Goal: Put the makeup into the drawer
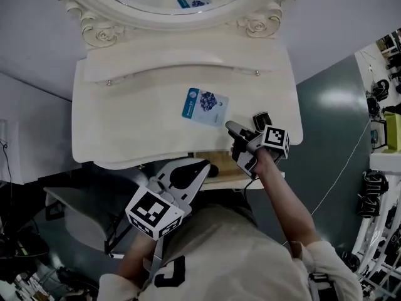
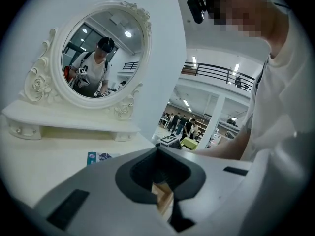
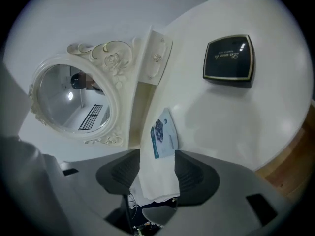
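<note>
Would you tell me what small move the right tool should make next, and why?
Probably ease the right tool forward and shut it on the near edge of the blue-and-white sachet. Its jaws stand apart with nothing gripped, the sachet lies flat on the tabletop in line with them, and the black compact sits off to one side.

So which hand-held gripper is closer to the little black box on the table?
Right. The right hand-held gripper is just beside the black compact on the tabletop; the left hand-held gripper is off the table's front edge, farther away.
</note>
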Demonstrator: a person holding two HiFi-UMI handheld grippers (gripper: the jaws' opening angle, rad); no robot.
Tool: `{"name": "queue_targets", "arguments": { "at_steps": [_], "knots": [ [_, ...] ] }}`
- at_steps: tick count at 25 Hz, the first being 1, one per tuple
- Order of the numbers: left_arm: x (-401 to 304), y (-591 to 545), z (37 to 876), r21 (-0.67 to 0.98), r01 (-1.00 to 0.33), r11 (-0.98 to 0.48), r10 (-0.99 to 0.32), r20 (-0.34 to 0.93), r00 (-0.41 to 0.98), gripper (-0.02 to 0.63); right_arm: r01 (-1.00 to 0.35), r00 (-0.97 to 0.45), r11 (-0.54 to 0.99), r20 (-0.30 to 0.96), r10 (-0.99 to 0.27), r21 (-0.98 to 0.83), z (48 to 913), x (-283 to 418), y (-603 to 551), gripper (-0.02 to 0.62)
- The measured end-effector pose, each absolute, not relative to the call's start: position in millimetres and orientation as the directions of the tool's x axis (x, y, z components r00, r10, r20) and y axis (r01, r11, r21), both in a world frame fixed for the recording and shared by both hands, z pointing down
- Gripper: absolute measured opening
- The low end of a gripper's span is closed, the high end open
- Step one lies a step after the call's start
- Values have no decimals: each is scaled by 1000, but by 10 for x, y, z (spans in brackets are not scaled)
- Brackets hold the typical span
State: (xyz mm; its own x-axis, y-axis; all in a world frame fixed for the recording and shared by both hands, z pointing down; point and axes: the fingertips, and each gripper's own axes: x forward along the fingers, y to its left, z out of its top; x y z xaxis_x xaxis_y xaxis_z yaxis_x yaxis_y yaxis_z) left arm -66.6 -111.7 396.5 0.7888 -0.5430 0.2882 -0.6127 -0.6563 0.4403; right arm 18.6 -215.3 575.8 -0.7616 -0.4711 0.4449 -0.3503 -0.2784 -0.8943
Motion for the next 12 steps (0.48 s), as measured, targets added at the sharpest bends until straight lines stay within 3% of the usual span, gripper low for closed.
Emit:
{"name": "queue_targets", "arguments": {
  "at_steps": [12],
  "knots": [
    [-678, -1196, 4020, 444, -627, -641, -547, 308, 778, 57, -356, -764, -347, 484, -426, -868, 6180, 50, -2281, 216]
  ]
}}
